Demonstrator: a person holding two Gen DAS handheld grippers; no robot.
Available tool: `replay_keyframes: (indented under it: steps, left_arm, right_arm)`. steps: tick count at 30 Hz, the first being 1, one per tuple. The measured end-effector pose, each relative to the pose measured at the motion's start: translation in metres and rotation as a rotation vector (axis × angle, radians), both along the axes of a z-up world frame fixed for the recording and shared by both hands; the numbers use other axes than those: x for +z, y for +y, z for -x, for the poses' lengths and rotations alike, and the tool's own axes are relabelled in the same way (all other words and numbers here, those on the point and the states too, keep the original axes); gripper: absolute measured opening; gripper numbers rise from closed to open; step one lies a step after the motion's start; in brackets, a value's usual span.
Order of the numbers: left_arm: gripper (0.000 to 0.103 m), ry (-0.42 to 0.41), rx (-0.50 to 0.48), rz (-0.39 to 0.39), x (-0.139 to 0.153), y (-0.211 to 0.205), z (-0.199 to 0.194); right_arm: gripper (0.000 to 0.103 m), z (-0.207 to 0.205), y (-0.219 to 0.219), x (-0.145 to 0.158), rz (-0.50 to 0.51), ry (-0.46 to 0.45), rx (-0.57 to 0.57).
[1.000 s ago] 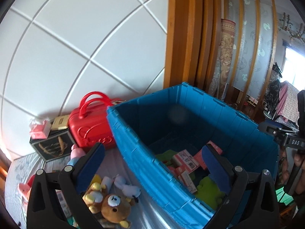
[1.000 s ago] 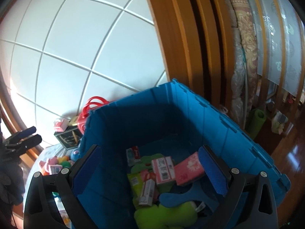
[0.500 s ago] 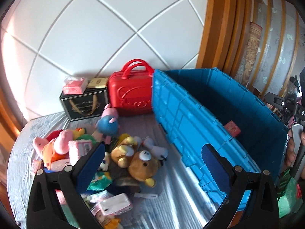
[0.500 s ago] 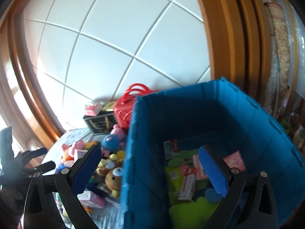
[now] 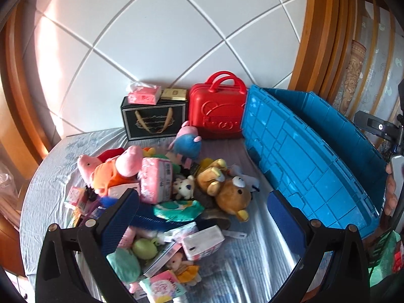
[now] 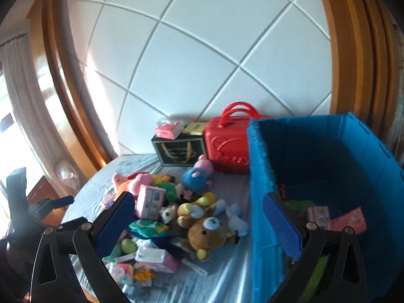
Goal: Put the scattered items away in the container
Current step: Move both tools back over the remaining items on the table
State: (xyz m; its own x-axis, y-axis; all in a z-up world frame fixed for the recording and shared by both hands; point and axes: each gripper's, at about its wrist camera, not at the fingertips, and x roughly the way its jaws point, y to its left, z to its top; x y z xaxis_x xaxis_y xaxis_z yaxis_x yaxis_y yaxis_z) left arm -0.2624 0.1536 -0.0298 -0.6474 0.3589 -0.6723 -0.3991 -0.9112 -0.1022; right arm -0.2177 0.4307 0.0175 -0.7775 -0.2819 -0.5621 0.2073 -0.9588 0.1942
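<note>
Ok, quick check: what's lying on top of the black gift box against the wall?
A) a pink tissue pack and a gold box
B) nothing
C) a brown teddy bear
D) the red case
A: the pink tissue pack and a gold box rest on the black gift box.

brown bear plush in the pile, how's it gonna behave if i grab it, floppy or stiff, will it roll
The brown bear plush looks soft and stuffed, so it will probably squash between the fingers and feel light. Its rounded head might rock, but the fuzzy fabric and neighbouring toys should stop it rolling. Limbs would likely dangle.
</note>
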Motion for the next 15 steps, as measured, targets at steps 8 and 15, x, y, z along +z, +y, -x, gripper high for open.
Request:
replay_keyframes:
  steps: [8,15]
  left_arm:
    - [0.103,-0.043,0.073,0.003,-0.026,-0.08,-0.005]
    - [0.103,-0.105,0.193,0.053,-0.069,-0.158,-0.01]
  right_arm:
    - [0.103,-0.002,-0.078,-0.028,0.02,-0.056,0.095]
    - [0.103,-0.006,-0.13,-0.068,0.002,-0.131,0.145]
